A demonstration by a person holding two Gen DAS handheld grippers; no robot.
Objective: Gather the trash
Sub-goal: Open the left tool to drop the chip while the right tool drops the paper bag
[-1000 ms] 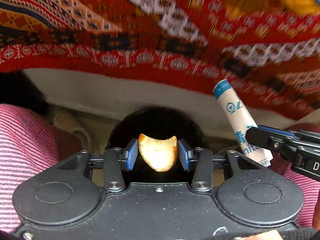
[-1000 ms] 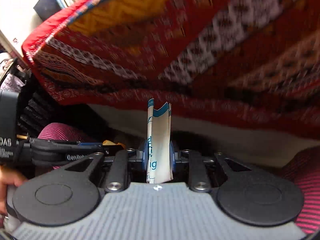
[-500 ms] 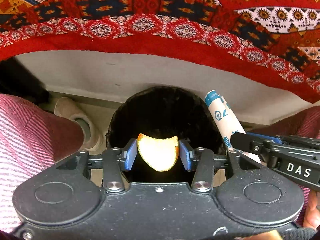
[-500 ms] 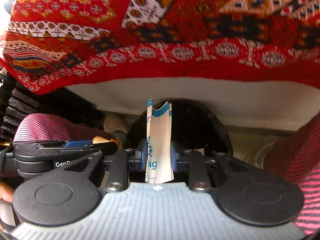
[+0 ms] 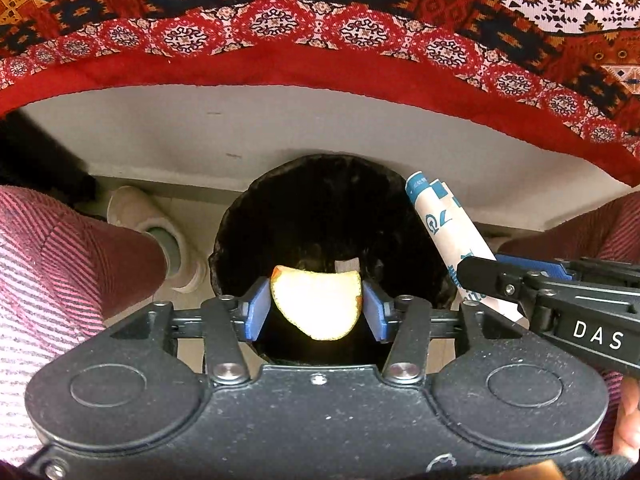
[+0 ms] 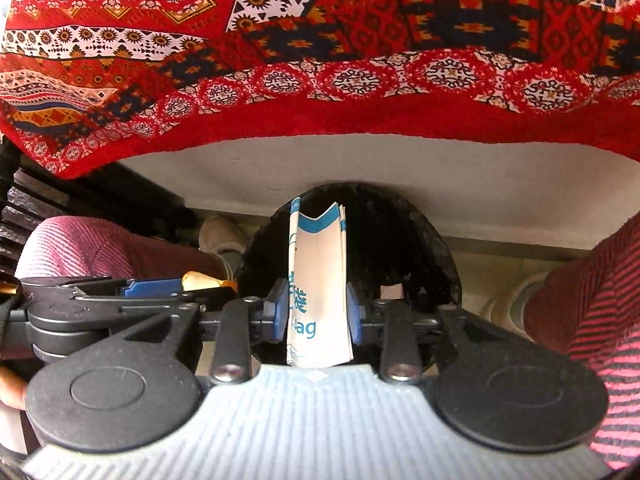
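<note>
Orange peel (image 5: 318,304) sits between the blue pads of your left gripper (image 5: 316,310), directly above the open mouth of a black trash bin (image 5: 320,208); the jaws have just been widening, the peel barely touching the pads. Your right gripper (image 6: 318,312), jaws also just widening, has a folded white-and-blue paper bag (image 6: 318,280) upright between its pads over the same bin. Behind it hangs a red patterned tablecloth (image 6: 320,60); striped trouser legs (image 5: 60,260) flank the bin.
</note>
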